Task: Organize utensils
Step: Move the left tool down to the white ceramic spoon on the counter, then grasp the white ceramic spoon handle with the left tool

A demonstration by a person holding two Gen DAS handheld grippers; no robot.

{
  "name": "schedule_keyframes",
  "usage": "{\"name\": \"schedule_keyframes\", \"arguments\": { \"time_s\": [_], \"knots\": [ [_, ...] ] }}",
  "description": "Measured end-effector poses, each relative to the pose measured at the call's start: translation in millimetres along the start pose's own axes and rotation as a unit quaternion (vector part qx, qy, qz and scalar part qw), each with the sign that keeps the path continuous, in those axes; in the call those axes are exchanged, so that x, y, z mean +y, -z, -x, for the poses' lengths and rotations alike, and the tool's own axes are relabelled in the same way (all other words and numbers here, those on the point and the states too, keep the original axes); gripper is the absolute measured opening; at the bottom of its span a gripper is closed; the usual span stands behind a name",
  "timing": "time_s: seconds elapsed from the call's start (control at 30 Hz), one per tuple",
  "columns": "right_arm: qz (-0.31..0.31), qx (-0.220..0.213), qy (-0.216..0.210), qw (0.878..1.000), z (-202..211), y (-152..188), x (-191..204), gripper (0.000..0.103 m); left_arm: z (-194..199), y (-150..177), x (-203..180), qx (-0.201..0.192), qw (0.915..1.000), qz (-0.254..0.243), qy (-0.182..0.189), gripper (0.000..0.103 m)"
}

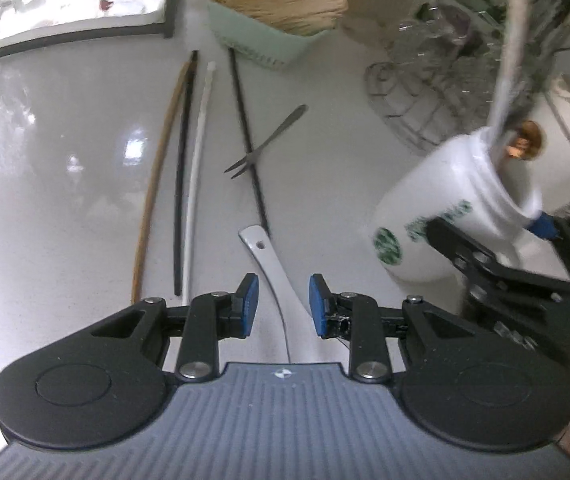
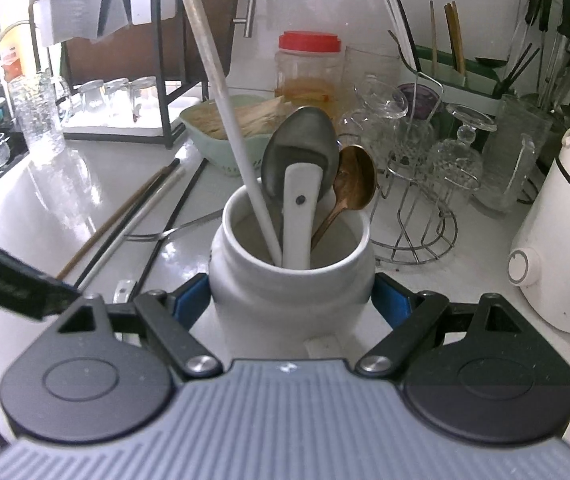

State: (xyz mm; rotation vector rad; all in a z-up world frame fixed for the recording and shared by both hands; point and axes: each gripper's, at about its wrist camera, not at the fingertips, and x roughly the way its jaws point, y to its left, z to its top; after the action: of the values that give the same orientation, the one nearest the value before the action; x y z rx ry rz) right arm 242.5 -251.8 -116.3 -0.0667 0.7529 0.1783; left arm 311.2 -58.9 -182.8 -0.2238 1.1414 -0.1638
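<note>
1. Utensils lie loose on the white countertop (image 1: 65, 184) ahead of your left gripper (image 1: 284, 305): a brown chopstick (image 1: 156, 184), a black chopstick (image 1: 183, 184), a white chopstick (image 1: 197, 184), another black chopstick (image 1: 248, 140) and a small two-pronged fork (image 1: 266, 142) lying across it.
2. Your left gripper stands well open with nothing between its blue pads (image 1: 250, 304); a white ceramic spoon (image 1: 271, 268) lies on the counter in the gap, its handle pointing away, untouched by either pad.
3. Your right gripper (image 2: 291, 300) is closed on the white mug (image 2: 291, 280), one blue pad pressed to each side of its body.
4. From the left view the mug looks tilted and blurred, with a green logo (image 1: 387, 245) on its side, to the right of the loose utensils.
5. Inside the mug stand a long white chopstick (image 2: 221, 92), a grey metal spoon (image 2: 299, 144), a white ceramic spoon (image 2: 300, 216) and a copper spoon (image 2: 351, 184).
6. Behind the mug sit a pale green basket (image 2: 213, 148), a red-lidded jar (image 2: 309, 68), a wire rack of glasses (image 2: 417, 184) and a white appliance (image 2: 561, 240).
</note>
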Motion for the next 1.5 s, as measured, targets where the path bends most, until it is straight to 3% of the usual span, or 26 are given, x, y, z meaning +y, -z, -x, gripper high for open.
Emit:
{"name": "schedule_keyframes", "arguments": {
  "time_s": [0.27, 0.47, 0.6, 0.83, 1.03, 1.13, 1.5],
  "knots": [
    [0.015, -0.009, -0.011, 1.0, 4, 4, -2, 0.089, -23, -2, -17, -0.01, 0.9987, 0.008, -0.049, 0.032],
    [0.027, -0.013, -0.021, 0.999, 4, 5, -4, 0.089, -35, -3, -34, -0.03, 0.9934, -0.018, -0.11, 0.032],
    [0.031, -0.016, -0.024, 0.999, 4, 6, -4, 0.089, -37, -7, -37, -0.033, 0.9911, -0.025, -0.127, 0.032],
    [0.03, -0.021, -0.024, 0.999, 5, 8, -4, 0.089, -40, -16, -34, -0.038, 0.9905, -0.025, -0.129, 0.026],
    [0.027, -0.022, -0.021, 0.999, 2, 6, -1, 0.089, -39, -19, -28, -0.044, 0.9921, -0.03, -0.114, 0.024],
    [0.027, -0.024, -0.023, 0.999, -1, 4, 1, 0.089, -34, -20, -25, -0.049, 0.993, -0.025, -0.105, 0.018],
    [0.034, -0.023, -0.028, 0.999, -6, -2, 9, 0.089, -13, -14, -16, -0.066, 0.9946, -0.024, -0.076, 0.018]
  ]
}}
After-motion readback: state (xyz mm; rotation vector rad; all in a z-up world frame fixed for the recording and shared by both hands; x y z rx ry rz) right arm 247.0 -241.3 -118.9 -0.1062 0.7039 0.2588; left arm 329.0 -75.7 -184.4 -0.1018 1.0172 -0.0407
